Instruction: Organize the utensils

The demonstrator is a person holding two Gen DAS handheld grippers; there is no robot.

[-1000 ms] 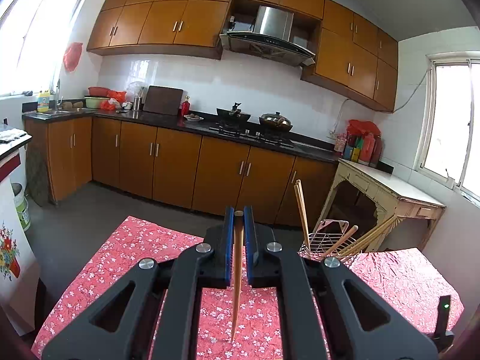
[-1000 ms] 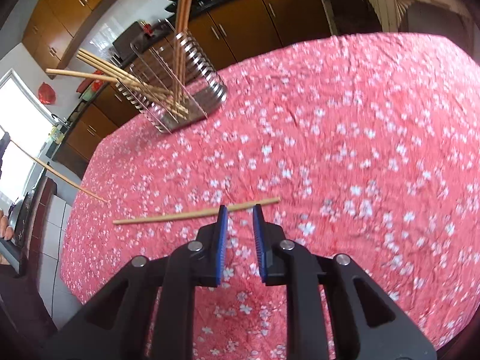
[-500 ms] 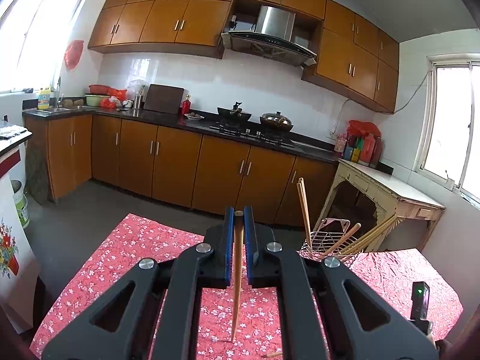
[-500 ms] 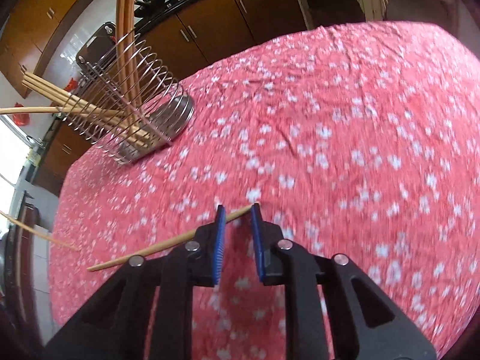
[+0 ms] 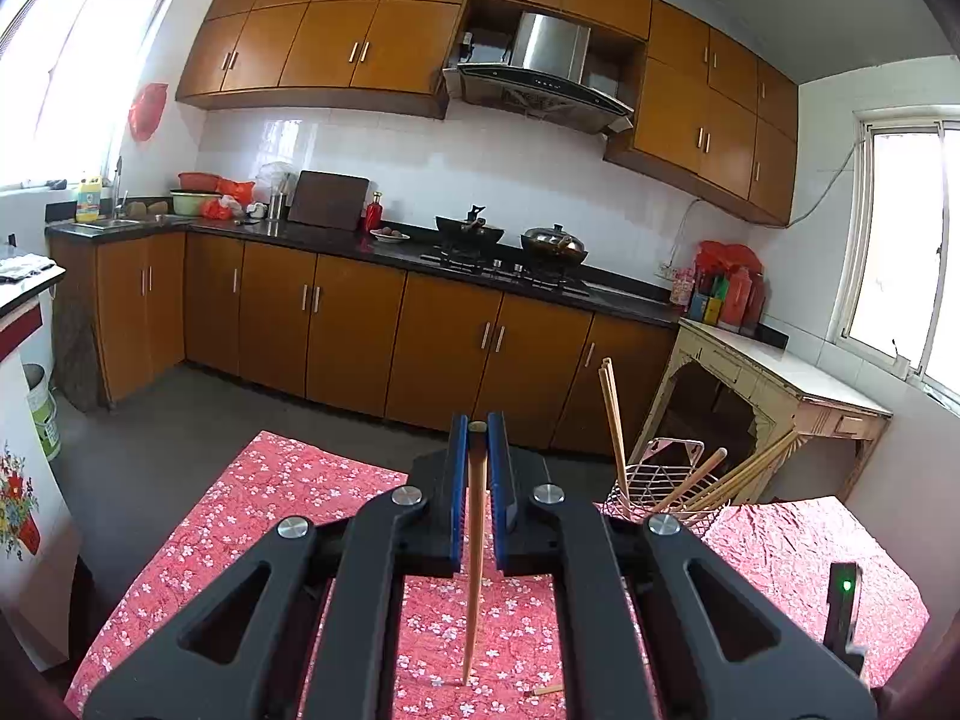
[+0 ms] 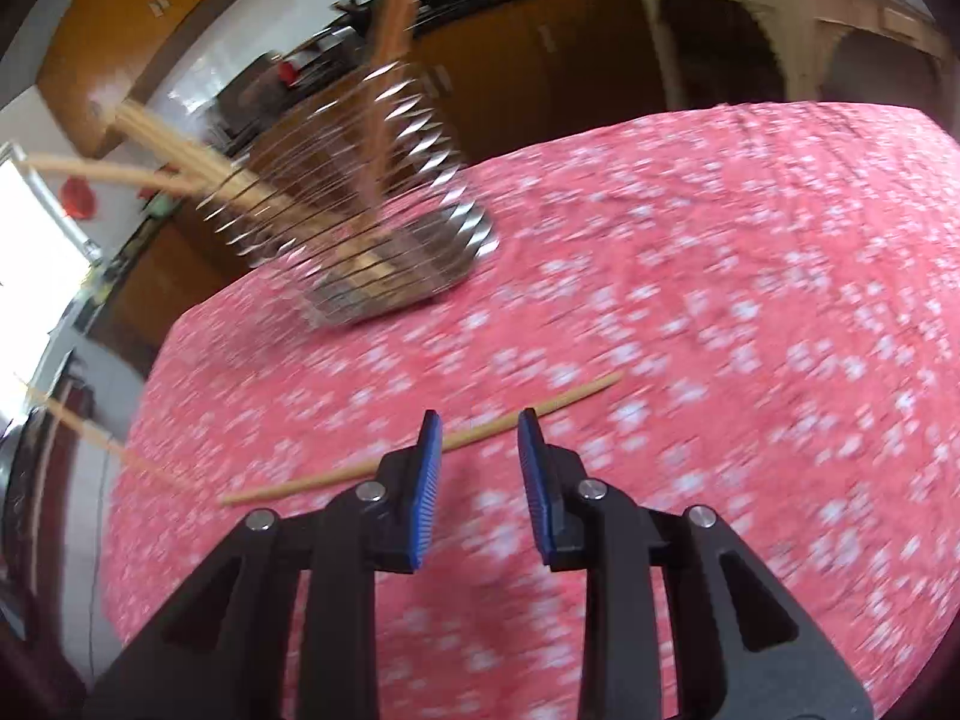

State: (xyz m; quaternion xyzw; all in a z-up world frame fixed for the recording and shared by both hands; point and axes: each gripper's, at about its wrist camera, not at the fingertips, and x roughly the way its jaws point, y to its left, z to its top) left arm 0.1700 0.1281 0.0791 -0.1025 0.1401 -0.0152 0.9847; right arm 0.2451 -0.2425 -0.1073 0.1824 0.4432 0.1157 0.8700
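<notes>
In the left wrist view our left gripper pinches 1 chopstick upright, tip near the red floral cloth, with the wire holder at center right. In the blurred right wrist view our right gripper gapes, straddling a loose chopstick lying crosswise, lower left to upper right. We judge this gripper nearer it; the holder stands well beyond at upper left, nothing between.

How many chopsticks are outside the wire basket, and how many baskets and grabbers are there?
Chopsticks outside the wire basket: 2 (held chopstick in left gripper, loose chopstick on tablecloth)
Wire basket: 1
Grippers: 2 (right gripper open)
Total: 5
</notes>
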